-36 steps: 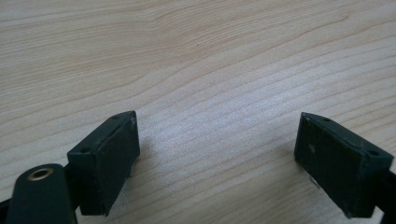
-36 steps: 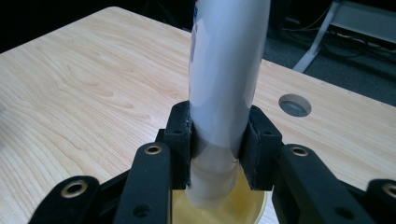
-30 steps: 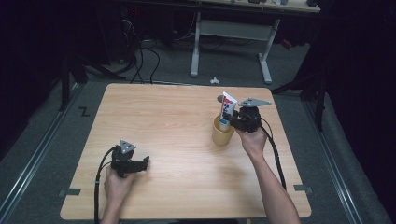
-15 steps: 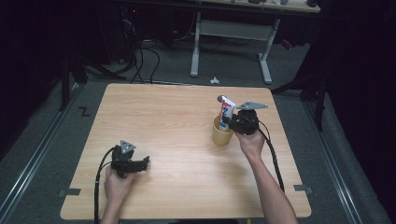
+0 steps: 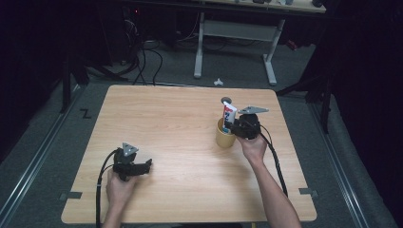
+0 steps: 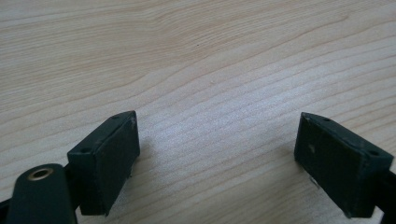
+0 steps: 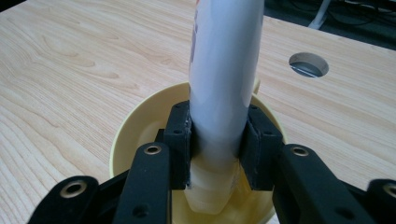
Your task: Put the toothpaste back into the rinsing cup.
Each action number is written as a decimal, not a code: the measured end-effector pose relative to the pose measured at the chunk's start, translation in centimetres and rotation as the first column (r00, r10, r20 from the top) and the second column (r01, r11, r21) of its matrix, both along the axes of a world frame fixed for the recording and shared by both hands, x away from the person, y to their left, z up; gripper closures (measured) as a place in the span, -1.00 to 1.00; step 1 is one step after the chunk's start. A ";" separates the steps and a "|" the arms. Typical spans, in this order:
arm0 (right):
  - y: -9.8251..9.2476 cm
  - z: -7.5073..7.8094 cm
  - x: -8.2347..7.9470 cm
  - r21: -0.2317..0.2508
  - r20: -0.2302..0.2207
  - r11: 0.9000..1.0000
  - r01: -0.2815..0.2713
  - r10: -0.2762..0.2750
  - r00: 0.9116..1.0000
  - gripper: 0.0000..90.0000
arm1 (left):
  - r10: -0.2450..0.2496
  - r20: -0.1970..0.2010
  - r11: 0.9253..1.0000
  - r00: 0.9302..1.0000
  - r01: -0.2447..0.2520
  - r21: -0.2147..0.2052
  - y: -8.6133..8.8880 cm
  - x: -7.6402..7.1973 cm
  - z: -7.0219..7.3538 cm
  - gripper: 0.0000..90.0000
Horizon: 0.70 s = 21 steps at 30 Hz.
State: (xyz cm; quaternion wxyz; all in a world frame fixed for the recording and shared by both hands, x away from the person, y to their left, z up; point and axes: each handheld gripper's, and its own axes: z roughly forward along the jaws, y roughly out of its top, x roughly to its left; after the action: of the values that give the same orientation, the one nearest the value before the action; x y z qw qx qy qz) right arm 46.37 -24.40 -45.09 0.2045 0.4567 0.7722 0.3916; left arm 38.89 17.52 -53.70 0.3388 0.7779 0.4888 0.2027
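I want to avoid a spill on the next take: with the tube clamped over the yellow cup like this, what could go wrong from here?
1. The right gripper clamps the toothpaste tube low, just above its cap end inside the yellow cup; its tall upper part could lean over once it is let go.
2. The jaws sit within the rim, so pulling away might tip the cup.
3. The left gripper, open, rests far off on the table and cannot steady the cup.
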 end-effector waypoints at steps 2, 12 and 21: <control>0.1 -0.1 0.1 -0.003 -0.001 1.000 -0.002 0.002 1.000 0.49 | 0.000 0.000 1.000 1.000 0.000 0.000 0.0 0.0 0.0 -0.68; 0.3 -0.7 0.3 -0.004 -0.013 1.000 -0.002 0.002 1.000 0.48 | 0.000 0.000 1.000 1.000 0.000 0.000 0.0 0.0 0.0 -0.68; 0.2 -0.9 0.2 -0.006 -0.018 1.000 -0.001 0.001 1.000 0.47 | 0.000 0.000 1.000 1.000 0.000 0.000 0.0 0.0 0.0 -0.68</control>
State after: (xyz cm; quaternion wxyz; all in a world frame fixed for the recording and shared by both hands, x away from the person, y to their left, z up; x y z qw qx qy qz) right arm 46.61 -24.15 -46.03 0.1986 0.4594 0.7752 0.3854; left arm 38.89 17.51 -53.70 0.3388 0.7779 0.4888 0.2028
